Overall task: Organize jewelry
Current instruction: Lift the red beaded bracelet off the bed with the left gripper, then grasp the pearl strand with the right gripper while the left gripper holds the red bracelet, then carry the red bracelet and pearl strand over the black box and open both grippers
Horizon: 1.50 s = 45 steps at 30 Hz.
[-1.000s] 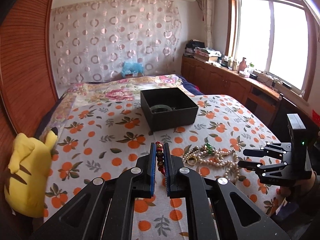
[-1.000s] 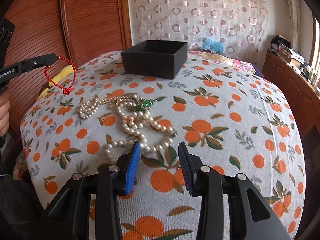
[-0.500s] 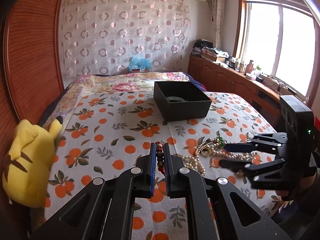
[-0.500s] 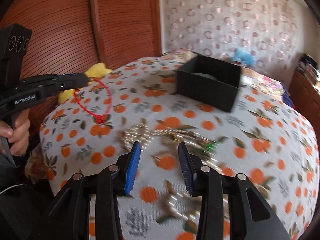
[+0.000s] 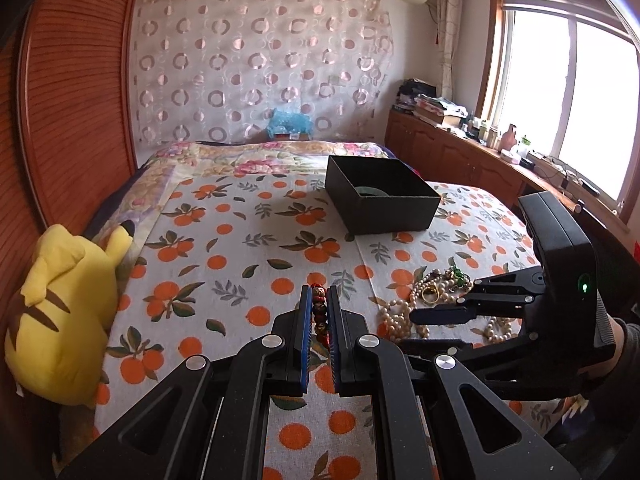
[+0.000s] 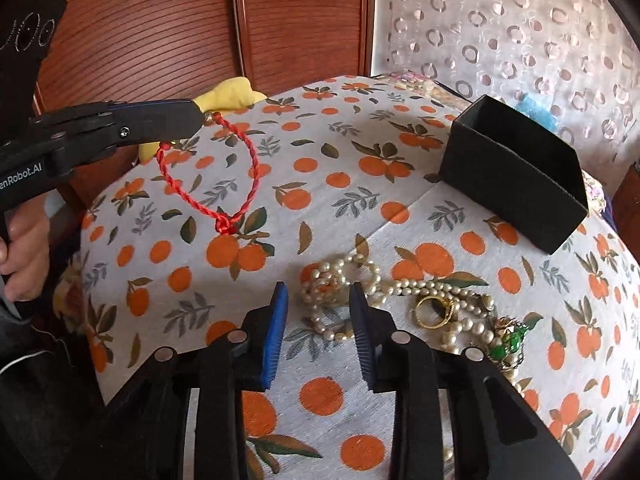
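My left gripper [image 5: 319,294] is shut on a red cord bracelet [image 5: 320,312] with beads. In the right wrist view the gripper [image 6: 198,114] holds the bracelet [image 6: 240,184] dangling above the bedspread. My right gripper [image 6: 318,294] is open and empty, low over a tangle of pearl necklaces [image 6: 360,280]; it also shows in the left wrist view [image 5: 416,330]. A gold ring [image 6: 434,312] and a green brooch [image 6: 510,342] lie in the tangle. An open black box [image 5: 380,204] stands farther back on the bed, with something round inside.
The bed has an orange-print spread [image 5: 240,248]. A yellow plush toy [image 5: 60,312] lies at its left edge by the wooden headboard [image 5: 72,120]. Wooden cabinets [image 5: 460,160] with clutter run under the window on the right.
My right gripper has moved in over the pearl tangle, toward the left gripper. The left gripper has kept the red bracelet and shifted a little left.
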Each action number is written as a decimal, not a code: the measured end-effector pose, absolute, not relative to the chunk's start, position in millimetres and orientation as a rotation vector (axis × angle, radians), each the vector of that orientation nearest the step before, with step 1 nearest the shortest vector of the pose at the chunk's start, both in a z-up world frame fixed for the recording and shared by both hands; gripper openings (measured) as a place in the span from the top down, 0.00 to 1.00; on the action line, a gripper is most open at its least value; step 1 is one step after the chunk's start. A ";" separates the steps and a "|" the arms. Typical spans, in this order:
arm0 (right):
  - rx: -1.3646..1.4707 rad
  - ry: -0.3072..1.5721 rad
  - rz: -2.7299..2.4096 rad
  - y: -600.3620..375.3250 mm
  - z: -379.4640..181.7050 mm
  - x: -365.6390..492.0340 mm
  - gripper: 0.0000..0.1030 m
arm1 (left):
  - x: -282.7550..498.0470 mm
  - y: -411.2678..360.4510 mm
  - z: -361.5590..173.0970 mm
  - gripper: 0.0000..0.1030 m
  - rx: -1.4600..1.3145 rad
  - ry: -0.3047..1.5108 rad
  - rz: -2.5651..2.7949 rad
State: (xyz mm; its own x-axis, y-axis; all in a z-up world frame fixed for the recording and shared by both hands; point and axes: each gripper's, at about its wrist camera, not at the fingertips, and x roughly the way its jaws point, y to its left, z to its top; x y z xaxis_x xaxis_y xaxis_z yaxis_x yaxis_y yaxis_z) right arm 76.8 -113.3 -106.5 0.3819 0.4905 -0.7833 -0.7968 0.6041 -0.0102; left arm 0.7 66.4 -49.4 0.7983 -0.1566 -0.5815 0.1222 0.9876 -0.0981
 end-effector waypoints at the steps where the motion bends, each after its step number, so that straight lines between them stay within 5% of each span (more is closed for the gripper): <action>1: -0.453 0.821 0.838 -112.0 -107.3 75.3 0.71 | 0.7 66.3 -49.9 0.94 -0.056 0.629 -0.150; 11: -0.450 0.834 0.861 -115.2 -111.0 72.4 0.75 | 1.5 65.6 -52.3 0.94 -0.058 0.634 -0.153; 15: -0.465 0.823 0.871 -103.3 -111.6 82.7 0.90 | 4.2 62.7 -57.5 0.94 -0.056 0.645 -0.160; 19: -0.446 0.816 0.867 -106.6 -108.2 88.3 0.90 | 5.1 61.5 -58.0 0.94 -0.053 0.645 -0.159; 45: -0.318 0.500 0.712 -173.5 69.0 154.3 0.90 | 59.9 31.2 -10.4 0.94 0.006 0.553 -0.219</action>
